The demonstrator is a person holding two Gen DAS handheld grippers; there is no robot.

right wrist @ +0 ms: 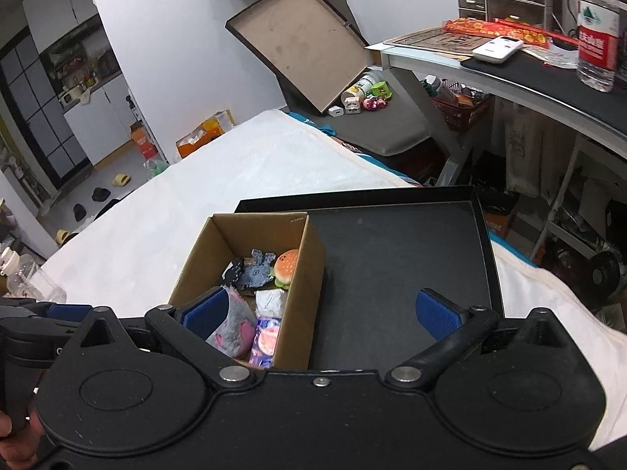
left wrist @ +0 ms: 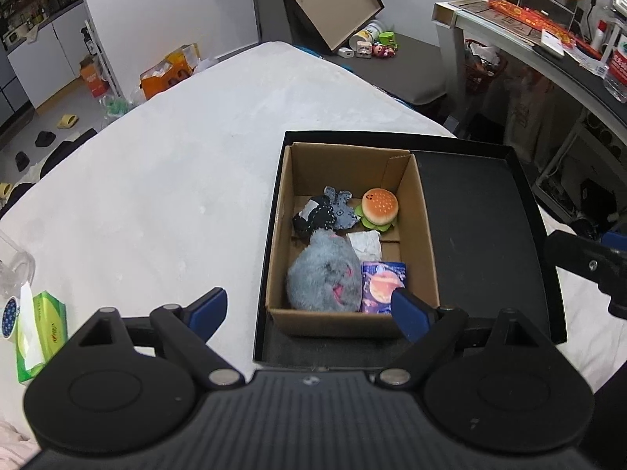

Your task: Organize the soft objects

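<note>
A brown cardboard box stands in the left part of a shallow black tray on the white bed. In it lie a grey furry plush, a plush burger, a dark blue fabric toy, a white crumpled piece and a purple packet. My left gripper is open and empty, above the box's near edge. My right gripper is open and empty, above the box's right wall and the tray.
A green tissue box and a clear bottle lie on the bed at left. A desk with a water bottle stands at right. A large open box lid leans behind the bed.
</note>
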